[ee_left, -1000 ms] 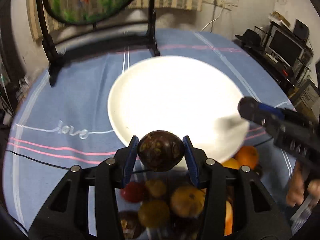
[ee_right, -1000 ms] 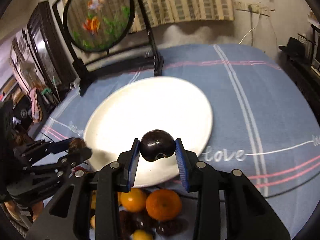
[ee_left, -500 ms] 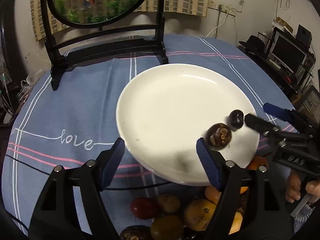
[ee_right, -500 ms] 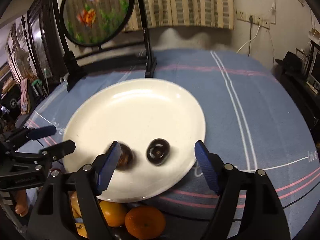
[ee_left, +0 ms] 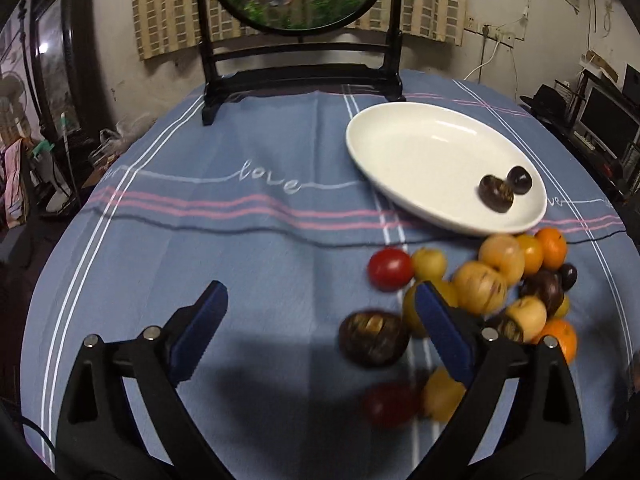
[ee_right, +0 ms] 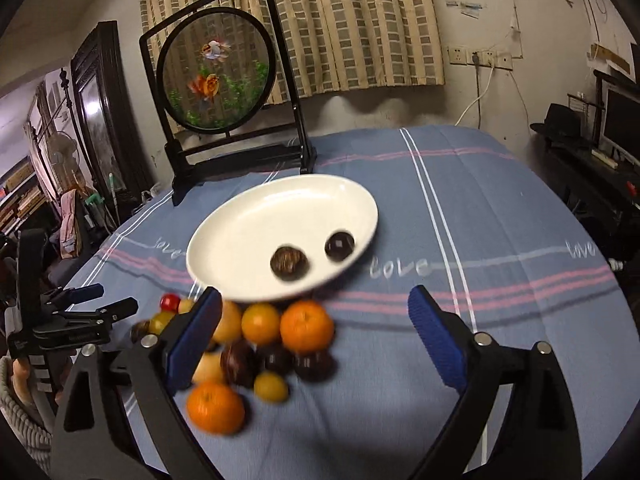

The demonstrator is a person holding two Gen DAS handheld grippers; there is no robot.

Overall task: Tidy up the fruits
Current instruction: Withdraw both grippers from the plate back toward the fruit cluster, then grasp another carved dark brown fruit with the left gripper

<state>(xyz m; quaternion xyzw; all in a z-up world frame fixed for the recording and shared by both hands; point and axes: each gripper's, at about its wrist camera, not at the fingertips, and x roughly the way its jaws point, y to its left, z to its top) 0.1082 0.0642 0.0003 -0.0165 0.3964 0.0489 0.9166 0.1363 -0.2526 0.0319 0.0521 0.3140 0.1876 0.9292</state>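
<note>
Grippers wide apart, both empty.
My left gripper and right gripper hover near the loose fruit pile; two dark round fruits sit on the white oval plate.

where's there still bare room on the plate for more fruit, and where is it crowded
The white plate is bare across its far and left parts; only two dark fruits sit near its front right rim. The fruit pile crowds the cloth just before the plate.

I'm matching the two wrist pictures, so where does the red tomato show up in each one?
Left wrist: red tomato sits right of centre, just below the white plate.
Right wrist: it peeks out at lower left, beside the left claw.
Shared landmark: the two dark fruits on the plate.
</note>
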